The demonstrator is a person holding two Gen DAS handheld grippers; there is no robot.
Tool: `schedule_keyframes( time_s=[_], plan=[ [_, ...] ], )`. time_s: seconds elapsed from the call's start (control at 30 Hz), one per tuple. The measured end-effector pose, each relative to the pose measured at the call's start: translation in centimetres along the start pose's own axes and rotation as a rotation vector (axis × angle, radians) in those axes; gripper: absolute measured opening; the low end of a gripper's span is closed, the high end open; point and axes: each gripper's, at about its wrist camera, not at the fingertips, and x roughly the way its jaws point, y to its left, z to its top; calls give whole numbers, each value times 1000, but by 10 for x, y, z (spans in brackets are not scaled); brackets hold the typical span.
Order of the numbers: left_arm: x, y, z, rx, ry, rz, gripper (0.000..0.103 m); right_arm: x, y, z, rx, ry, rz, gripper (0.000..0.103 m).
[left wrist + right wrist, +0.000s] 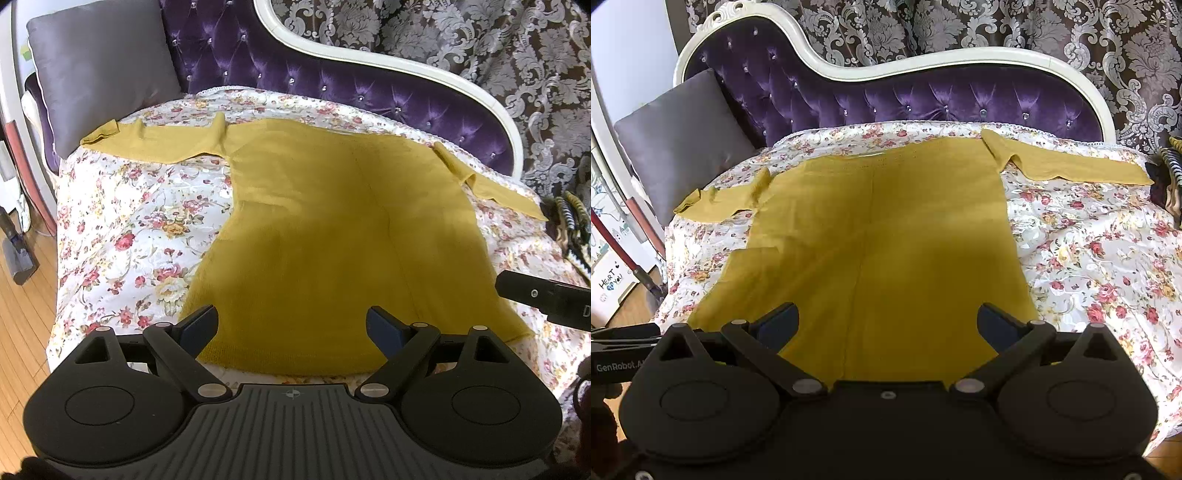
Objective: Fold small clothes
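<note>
A mustard-yellow long-sleeved top [332,229] lies flat on the floral bedspread [140,229], hem toward me, neckline toward the sofa back, sleeves spread left and right. It also shows in the right wrist view [879,240]. My left gripper [291,326] is open, its blue-padded fingers hovering over the near hem, empty. My right gripper [888,323] is open over the hem's right part, empty. The right gripper's body shows at the right edge of the left wrist view [546,295].
A grey cushion [103,70] leans at the left end of the purple tufted sofa back [332,74]. Striped dark items [572,221] lie at the right end. A vacuum [18,251] stands on the wooden floor at left. Patterned curtains hang behind.
</note>
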Motion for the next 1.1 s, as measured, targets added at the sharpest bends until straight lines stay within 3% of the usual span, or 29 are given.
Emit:
schedule_keyframes(
  time_s=[0.37, 0.83, 1.1],
  plan=[
    [7, 3, 8, 7, -8, 5, 87, 9, -6, 6, 23, 7, 2, 102],
    [26, -5, 56, 40, -118, -8, 87, 10, -44, 50, 68, -187, -125, 103],
    [46, -10, 86, 42, -220, 13, 87, 21, -62, 66, 5, -263, -199, 102]
  ],
)
